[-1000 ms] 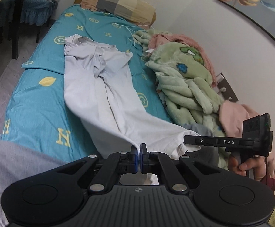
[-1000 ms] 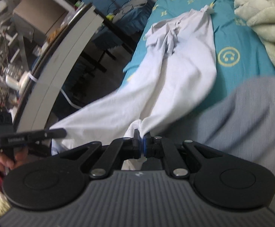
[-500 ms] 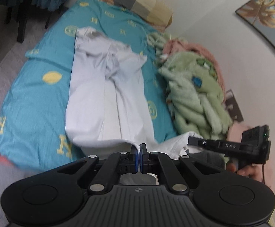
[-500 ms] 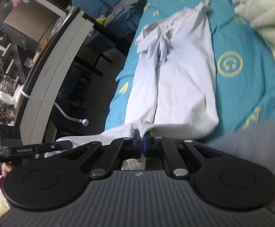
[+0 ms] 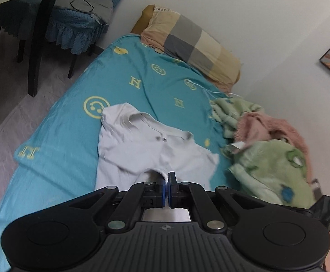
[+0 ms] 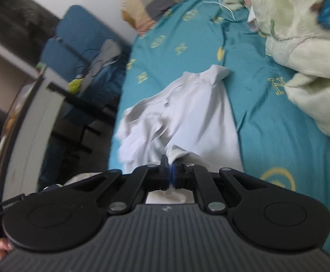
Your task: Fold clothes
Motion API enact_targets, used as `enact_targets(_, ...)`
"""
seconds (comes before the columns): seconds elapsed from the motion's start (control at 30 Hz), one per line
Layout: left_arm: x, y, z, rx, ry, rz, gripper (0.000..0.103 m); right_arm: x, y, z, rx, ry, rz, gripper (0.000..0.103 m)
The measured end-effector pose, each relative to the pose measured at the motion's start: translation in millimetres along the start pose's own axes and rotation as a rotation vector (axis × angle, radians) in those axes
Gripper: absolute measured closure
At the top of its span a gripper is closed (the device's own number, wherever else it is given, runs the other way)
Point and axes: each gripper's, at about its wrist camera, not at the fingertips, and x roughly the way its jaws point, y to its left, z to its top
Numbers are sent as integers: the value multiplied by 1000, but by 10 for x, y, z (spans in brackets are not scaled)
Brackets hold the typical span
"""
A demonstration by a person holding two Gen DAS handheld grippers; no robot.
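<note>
Fabric is clamped between the closed jaws of the left gripper (image 5: pixel 166 189): an edge of the white shirt (image 5: pixel 146 149) is pinched there, and the rest of the garment is spread on the teal bedsheet (image 5: pixel 58 140), collar pointed toward the checked pillow (image 5: pixel 194 45). The cloth is seen doubled over and wrinkled, a small dark mark visible just below the neckline. To the right, a heap of green and pink blankets (image 5: pixel 267 158) is piled near the shirt. On the other side, the right gripper (image 6: pixel 170 176) is likewise shut on a bunched white fold of the shirt (image 6: pixel 187 113), which is blurred in that view.
</note>
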Motion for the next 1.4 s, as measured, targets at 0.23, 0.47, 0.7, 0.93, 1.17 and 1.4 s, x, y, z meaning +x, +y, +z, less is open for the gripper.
enact_targets(0.23, 1071, 302, 17, 46, 81, 82, 101, 892, -278, 212, -41, 29, -102, 96)
enact_targets(0.47, 1279, 316, -142, 110, 139, 138, 93, 1125, -151, 150, -163, 35, -170, 95)
enact_targets(0.7, 714, 154, -571, 159, 108, 160, 57, 794, -40, 3, -157, 8, -133, 77)
enact_targets(0.93, 144, -10, -1002, 208, 78, 183, 50, 277, 78, -369, -199, -15, -136, 45)
enact_targets(1.17, -63, 166, -1395, 165, 157, 189, 50, 43, -305, -634, -27, 39, -234, 44)
enact_targets(1.4, 108, 351, -1457, 92, 220, 193, 62, 170, -426, -770, 14, 100, -234, 45)
